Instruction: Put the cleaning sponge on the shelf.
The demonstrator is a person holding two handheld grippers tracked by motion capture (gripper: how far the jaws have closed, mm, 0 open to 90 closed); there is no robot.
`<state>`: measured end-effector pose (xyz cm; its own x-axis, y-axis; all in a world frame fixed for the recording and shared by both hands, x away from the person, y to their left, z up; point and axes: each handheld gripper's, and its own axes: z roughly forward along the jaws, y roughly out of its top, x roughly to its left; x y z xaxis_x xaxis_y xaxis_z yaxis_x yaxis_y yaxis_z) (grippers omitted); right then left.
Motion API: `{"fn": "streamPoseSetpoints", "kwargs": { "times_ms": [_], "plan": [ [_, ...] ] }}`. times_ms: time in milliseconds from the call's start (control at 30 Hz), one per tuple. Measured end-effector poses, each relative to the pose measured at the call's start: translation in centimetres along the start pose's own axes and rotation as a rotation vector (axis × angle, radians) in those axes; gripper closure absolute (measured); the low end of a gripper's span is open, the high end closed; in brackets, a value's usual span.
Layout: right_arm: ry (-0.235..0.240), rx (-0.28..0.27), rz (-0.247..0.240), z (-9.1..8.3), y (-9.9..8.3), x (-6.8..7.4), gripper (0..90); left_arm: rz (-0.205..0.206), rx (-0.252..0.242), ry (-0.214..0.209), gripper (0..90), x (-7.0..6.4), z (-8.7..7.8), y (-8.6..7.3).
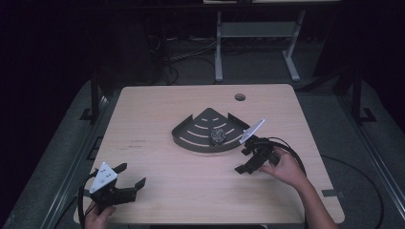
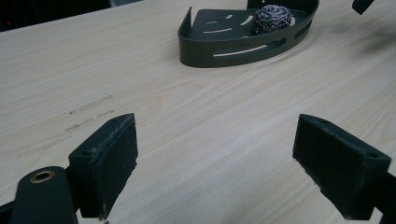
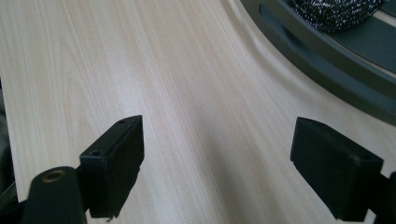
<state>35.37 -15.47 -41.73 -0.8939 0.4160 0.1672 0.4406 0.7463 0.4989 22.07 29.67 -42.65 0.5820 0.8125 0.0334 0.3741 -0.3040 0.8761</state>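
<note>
My right gripper [image 1: 247, 160], jaws spread and empty, sits just near-right of the corner tray [image 1: 187, 137]; the steel scrubber [image 1: 218, 135] inside lies far-left of it. My left gripper [image 1: 128, 177], also spread, waits well apart.

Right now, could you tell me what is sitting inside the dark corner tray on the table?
Inside the tray sits one steel wool scrubber, close to the curved front wall. The rest of the slotted floor looks bare. The floor directly under the scrubber is covered.
</note>
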Motion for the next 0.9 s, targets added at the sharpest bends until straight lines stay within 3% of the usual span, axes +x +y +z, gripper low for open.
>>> {"fn": "streamPoseSetpoints", "kwargs": {
  "times_ms": [900],
  "plan": [
    [-0.005, -0.023, 0.014, 0.3, -4.4, 2.1, 16.7, 0.004, 0.002, -0.003, 13.3, -0.3, 0.3, 0.1]
  ]
}}
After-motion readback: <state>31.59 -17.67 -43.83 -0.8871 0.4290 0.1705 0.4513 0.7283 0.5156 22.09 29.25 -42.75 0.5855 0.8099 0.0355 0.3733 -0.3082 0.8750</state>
